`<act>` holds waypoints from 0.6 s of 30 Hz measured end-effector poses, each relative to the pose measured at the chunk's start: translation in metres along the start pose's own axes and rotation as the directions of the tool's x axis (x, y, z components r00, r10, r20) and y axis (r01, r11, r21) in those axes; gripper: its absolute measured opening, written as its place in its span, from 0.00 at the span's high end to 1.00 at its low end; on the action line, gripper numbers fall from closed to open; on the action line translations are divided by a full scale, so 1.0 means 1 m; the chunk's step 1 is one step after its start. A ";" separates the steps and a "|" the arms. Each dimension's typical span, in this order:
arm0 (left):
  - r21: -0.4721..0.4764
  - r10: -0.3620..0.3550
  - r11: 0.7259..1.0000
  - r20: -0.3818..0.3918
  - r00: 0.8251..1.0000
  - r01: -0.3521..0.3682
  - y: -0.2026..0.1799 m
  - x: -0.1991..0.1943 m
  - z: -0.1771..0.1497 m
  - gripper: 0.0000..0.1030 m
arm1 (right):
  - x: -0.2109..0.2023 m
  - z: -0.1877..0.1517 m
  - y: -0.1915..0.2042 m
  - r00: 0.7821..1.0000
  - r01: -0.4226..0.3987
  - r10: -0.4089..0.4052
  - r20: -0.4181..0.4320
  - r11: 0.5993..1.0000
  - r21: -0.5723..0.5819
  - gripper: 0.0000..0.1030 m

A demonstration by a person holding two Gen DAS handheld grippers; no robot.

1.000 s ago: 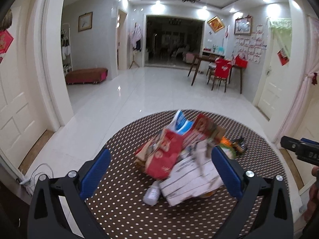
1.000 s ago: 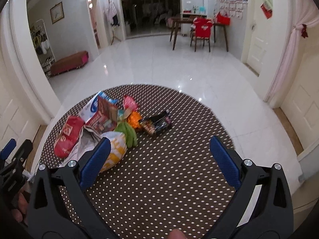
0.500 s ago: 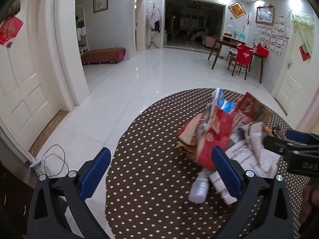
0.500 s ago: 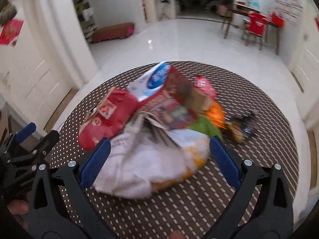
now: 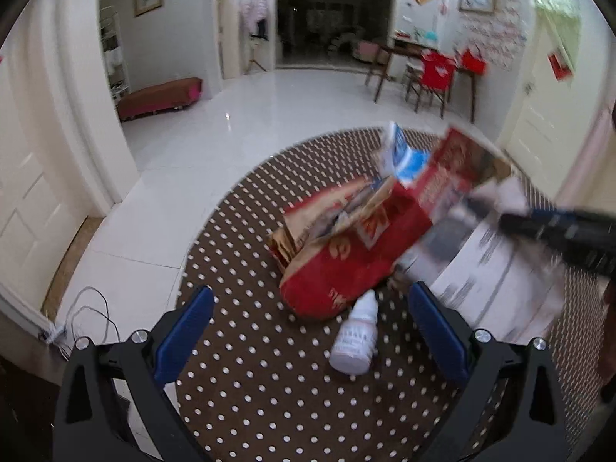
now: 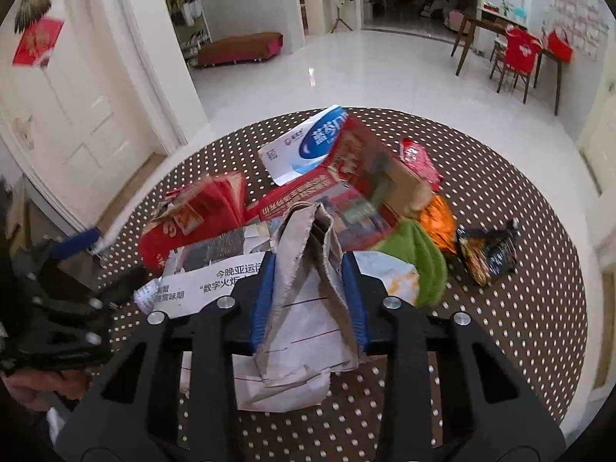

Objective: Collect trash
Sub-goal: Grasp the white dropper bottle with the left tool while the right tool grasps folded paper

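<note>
The right gripper point(image 6: 308, 300), low in the middle of its own view, is closing its blue pads on a crumpled grey-white sheet of newspaper point(image 6: 304, 269), and the paper is standing up in a fold between them, pinched on both sides. Beneath it more printed newspaper is spreading flat over the round brown table with white polka dots point(image 6: 519, 327).

At the bottom of the left view, the left gripper point(image 5: 308, 331) is hanging with its jaws wide apart and nothing between them. Just ahead, slightly right of centre, a small white plastic dropper bottle point(image 5: 356, 337) is lying on its side on the dotted cloth, its tip touching a crumpled red paper bag with gold lettering point(image 5: 346, 265).

Further up the heap, a red printed cardboard box point(image 6: 358, 177) is tilting over the pile, with a white-and-blue pouch point(image 6: 308, 144) leaning against it behind. To the right, a green cloth point(image 6: 419, 254), an orange foil wrapper point(image 6: 439, 219) and a dark snack packet point(image 6: 489, 250) are sitting side by side.

Far off at upper right, a red-covered chair point(image 6: 518, 54) is standing by a wooden desk.
</note>
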State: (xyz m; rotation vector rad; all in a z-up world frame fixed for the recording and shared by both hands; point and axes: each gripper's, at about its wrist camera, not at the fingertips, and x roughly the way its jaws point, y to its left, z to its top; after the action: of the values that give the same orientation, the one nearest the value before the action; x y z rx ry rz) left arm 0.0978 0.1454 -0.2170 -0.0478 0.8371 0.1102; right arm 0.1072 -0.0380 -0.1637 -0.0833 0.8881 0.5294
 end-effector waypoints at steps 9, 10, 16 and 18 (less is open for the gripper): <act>0.110 -0.043 0.992 -0.103 0.994 0.055 -0.036 0.027 -0.018 0.30 | -0.047 -0.009 -0.039 0.996 0.027 -0.036 0.083 0.994 0.108 0.67; 0.103 -0.051 0.993 -0.100 0.994 0.062 -0.037 0.026 -0.018 0.37 | -0.052 -0.011 -0.043 0.995 0.032 -0.043 0.091 0.992 0.118 0.67; 0.092 -0.068 0.993 -0.111 0.991 0.079 -0.052 0.019 -0.015 0.76 | -0.074 -0.023 -0.076 0.988 0.064 -0.090 0.125 0.978 0.199 0.67; 0.077 -0.070 0.994 -0.116 0.991 0.079 -0.056 0.014 -0.017 0.76 | -0.082 -0.028 -0.090 0.985 0.079 -0.111 0.133 0.971 0.228 0.67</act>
State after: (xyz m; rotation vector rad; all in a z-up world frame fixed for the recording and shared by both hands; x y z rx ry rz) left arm 0.1016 0.0891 -0.2390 -0.0092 0.9511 0.0028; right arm 0.0873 -0.1570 -0.1330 0.1145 0.7920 0.3393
